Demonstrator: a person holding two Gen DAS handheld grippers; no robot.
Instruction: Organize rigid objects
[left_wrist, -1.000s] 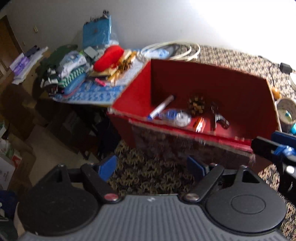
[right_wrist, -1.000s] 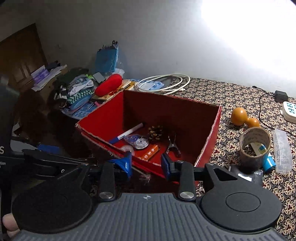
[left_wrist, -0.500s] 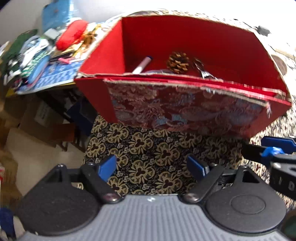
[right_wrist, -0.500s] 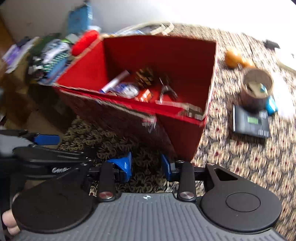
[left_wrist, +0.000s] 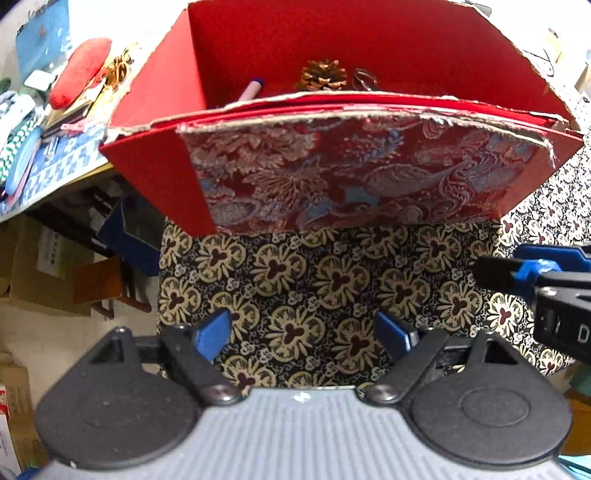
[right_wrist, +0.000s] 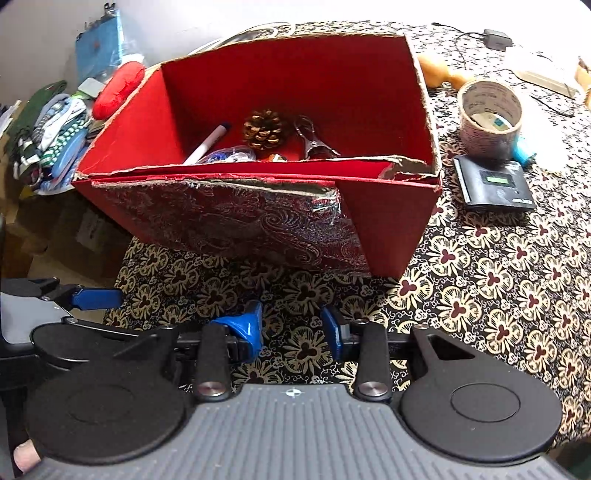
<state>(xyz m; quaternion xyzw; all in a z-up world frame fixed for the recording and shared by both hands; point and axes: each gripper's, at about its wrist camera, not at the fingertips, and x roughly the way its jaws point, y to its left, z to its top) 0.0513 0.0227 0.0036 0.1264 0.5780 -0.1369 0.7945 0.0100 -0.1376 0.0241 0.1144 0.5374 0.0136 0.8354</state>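
Where the floral cloth (right_wrist: 491, 280) covers the table, we see an open red box (right_wrist: 384, 229) standing near the table's left edge, its near wall faced with a torn brocade panel (left_wrist: 354, 177). Inside the box lie a pine cone (right_wrist: 263, 128) toward the far wall, a white marker (right_wrist: 207, 142) slanting to its left, a metal clip (right_wrist: 312, 138) to its right, and small clear items we cannot identify. Right of the box, on the cloth, stand a roll of tape (right_wrist: 489, 118) and, just in front of it, a dark device with a green display (right_wrist: 495, 182); an orange object (right_wrist: 434, 72) lies behind the box's far right corner, and a cable with an adapter (right_wrist: 496, 38) lies near the table's far edge. Beyond the left edge a lower surface carries a red cushion (right_wrist: 118, 90), folded striped cloths (right_wrist: 55, 136) and a blue bag (right_wrist: 98, 46) against the pale wall; cardboard boxes (left_wrist: 40, 273) sit on the floor below. The left gripper (left_wrist: 301, 328) hovers over bare cloth before the box with its jaws wide and empty. The right gripper (right_wrist: 291, 328) hangs beside it over the cloth, its jaws set narrowly apart after just opening, with nothing between them
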